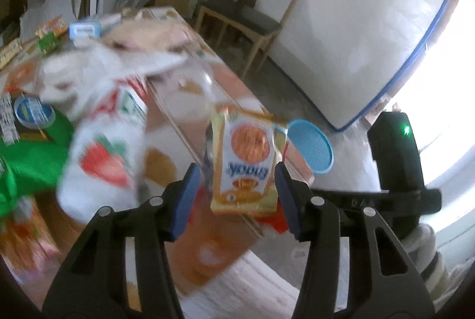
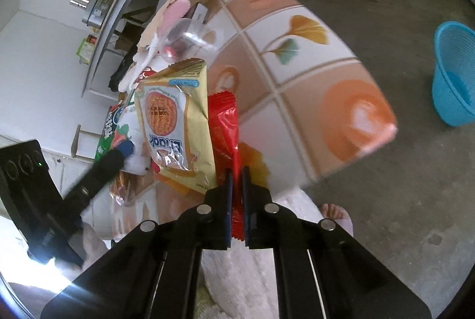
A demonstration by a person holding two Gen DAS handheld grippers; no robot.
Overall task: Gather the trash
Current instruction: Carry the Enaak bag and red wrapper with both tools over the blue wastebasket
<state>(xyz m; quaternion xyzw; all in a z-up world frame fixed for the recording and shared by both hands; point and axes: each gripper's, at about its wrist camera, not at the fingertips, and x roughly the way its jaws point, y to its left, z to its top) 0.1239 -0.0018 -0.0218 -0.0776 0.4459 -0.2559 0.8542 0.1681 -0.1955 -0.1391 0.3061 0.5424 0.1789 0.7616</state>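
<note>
Two wrappers are in hand: right tongs (image 2: 236,176) pinch the red wrapper (image 2: 225,123), left tongs (image 1: 234,194) straddle the yellow packet (image 1: 248,161) half-spread, grip unclear, with the blue bin (image 2: 454,75) empty and counter (image 2: 299,52) litter left.

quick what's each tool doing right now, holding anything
Left tool: around the yellow snack packet; grip cannot be told.
Right tool: shut on the red wrapper.
</note>
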